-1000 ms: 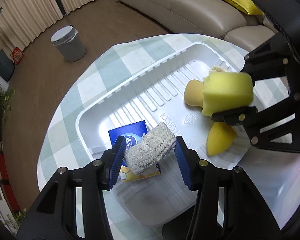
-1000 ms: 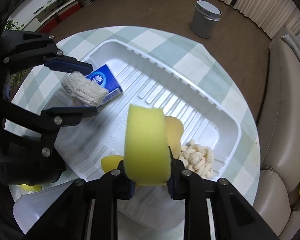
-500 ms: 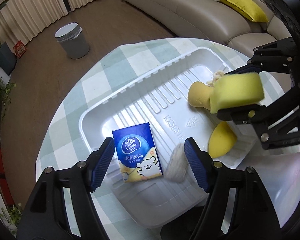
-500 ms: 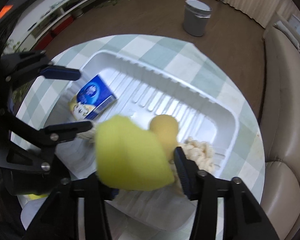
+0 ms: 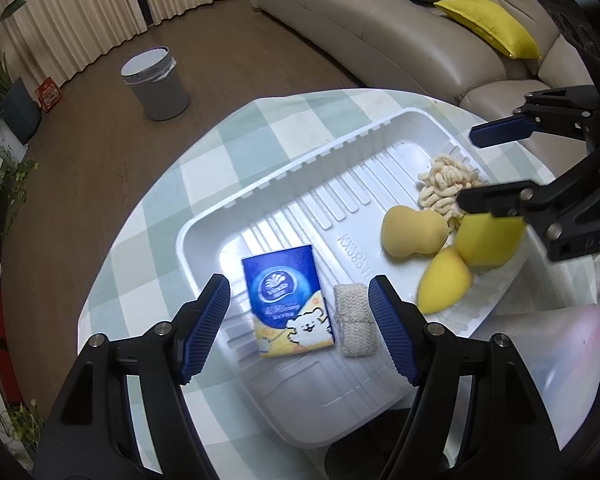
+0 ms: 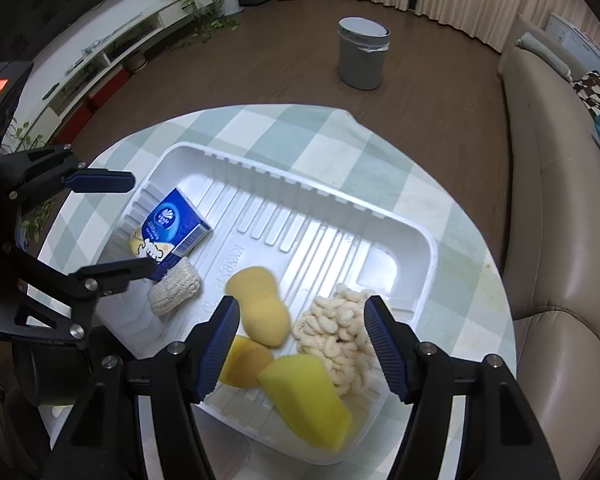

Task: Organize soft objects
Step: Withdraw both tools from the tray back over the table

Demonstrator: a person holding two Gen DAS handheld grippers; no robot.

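We hold our left gripper [image 5: 297, 324] pointing steeply down, its blue-padded jaws spread with nothing pressed between them. At two o'clock from it, our right gripper [image 6: 300, 344] also tilts steeply down, jaws opening, gripping nothing.

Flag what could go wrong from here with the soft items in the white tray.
The rectangular yellow sponge lies blurred at the ribbed white plastic tray's near rim, so it might tumble out. The right gripper's jaws are opening just above the pile; lowering could knock the tan gourd-shaped sponge.
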